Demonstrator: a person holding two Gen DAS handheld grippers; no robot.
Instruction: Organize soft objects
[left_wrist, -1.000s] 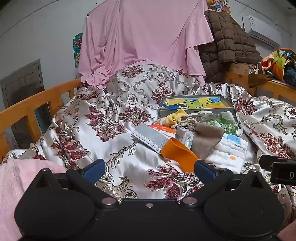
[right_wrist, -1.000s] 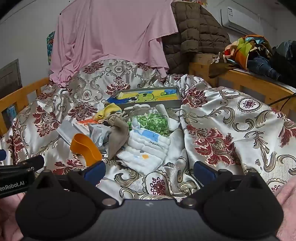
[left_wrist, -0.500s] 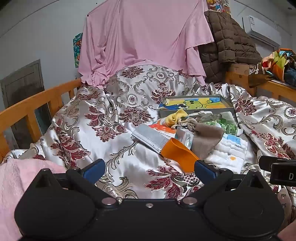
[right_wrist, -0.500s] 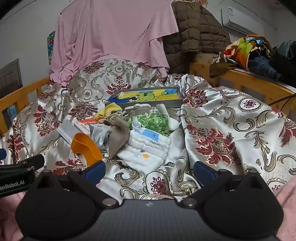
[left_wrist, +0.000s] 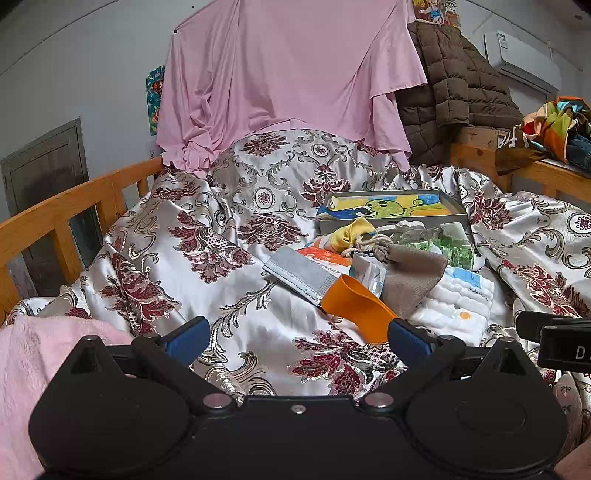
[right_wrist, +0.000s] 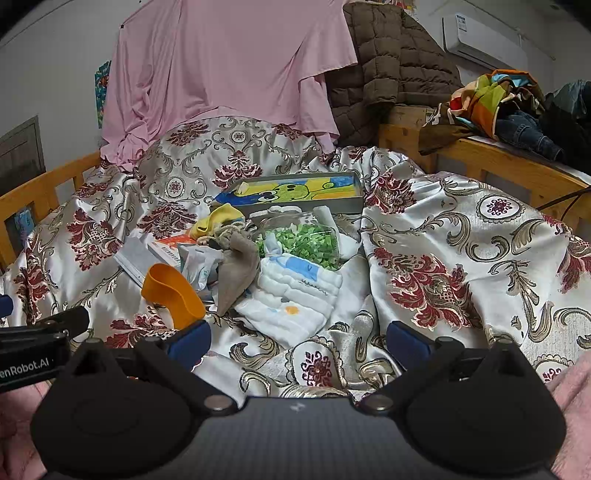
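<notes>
Hovering low over the satin bedspread (left_wrist: 236, 317), the left gripper (left_wrist: 297, 338) is seen with its blue-padded fingers (left_wrist: 186, 334) spread wide and nothing held or touched. The right gripper (right_wrist: 297, 338) is likewise spread apart and empty. Almost nothing has changed over the last second: both views are framed as before, so the task is judged not yet begun. Just ahead, the heap of soft objects is left unsorted: an orange band (left_wrist: 352, 304), a grey mask (left_wrist: 299, 273), a taupe drawstring pouch (left_wrist: 410, 273), a white quilted cloth (right_wrist: 295, 295), a yellow sock (right_wrist: 218, 219). Behind them a grey tray (right_wrist: 347, 205) is found, a folded cartoon towel laid inside.
</notes>
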